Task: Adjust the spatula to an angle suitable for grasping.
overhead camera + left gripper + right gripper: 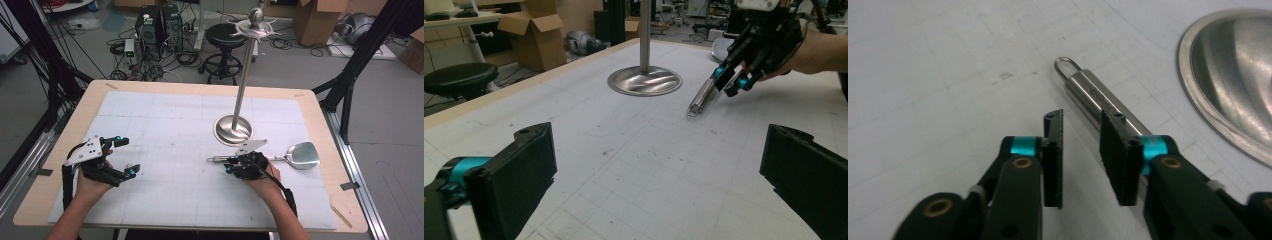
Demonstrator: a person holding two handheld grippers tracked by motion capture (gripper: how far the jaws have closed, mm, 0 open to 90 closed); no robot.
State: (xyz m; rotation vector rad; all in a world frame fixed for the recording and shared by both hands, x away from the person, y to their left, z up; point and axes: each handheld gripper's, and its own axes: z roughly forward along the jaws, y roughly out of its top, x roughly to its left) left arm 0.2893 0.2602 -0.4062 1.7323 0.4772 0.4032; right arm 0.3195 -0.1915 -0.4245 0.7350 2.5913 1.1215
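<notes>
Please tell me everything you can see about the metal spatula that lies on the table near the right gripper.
The spatula looks like polished steel: a broad, flat blade, a thin neck, a round tubular handle ending in a small wire hanging loop. It lies flat on the white mat, blade toward the table's right edge, just in front of the stand's round base. The right gripper sits over the handle with jaws apart; one jaw is beside the handle, not clamping it.

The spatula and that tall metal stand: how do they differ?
The spatula lies flat on the table by the right gripper, while the stand rises upright. The spatula ends in a flat blade, the stand in a round base. Both are shiny silver metal.
</notes>
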